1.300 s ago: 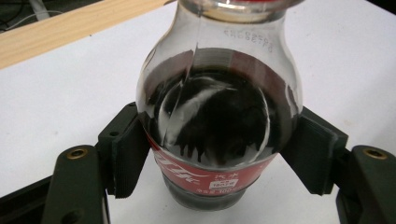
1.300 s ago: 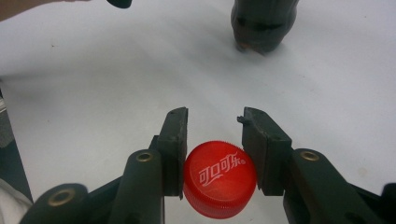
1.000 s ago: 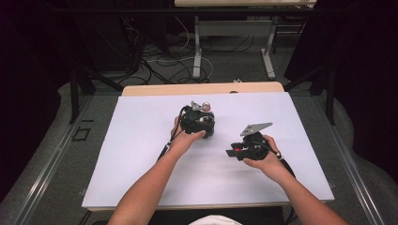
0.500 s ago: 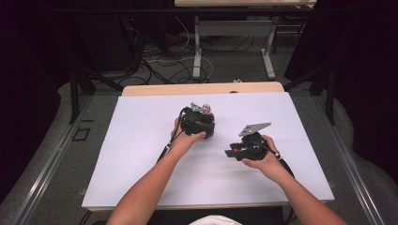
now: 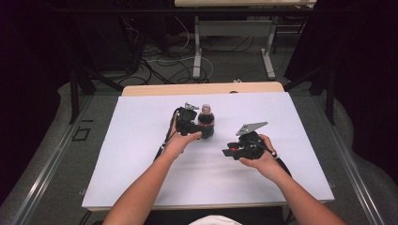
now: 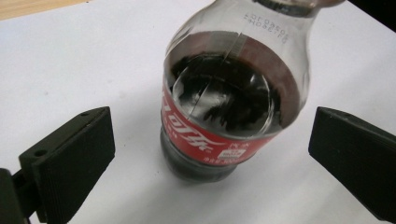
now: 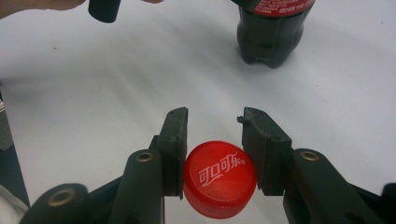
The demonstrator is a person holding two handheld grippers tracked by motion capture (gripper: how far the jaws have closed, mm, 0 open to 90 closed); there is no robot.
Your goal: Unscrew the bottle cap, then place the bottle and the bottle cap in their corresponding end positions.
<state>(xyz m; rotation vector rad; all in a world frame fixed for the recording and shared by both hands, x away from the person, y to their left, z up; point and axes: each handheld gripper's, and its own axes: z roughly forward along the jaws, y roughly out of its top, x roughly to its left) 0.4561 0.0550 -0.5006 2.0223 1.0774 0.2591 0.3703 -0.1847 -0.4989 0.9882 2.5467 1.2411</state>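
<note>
With the red cap [image 7: 219,179] off and pinched in my right gripper [image 7: 215,135], well to the right of the cola bottle [image 5: 206,121], my left gripper [image 6: 210,154] has just spread wide either side of the upright bottle, so next I'd draw it back clear.

One bottle [image 5: 206,121]; one cap [image 7: 219,179]

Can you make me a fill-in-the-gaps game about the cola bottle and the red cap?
1. The right gripper is shut on the red ____.
2. The cola bottle stands upright on the white ____.
3. The left gripper has just been opening, and its pads stand ____ from the bottle.
4. The bottle's label is ____.

Missing words: cap; table; apart; red
</note>
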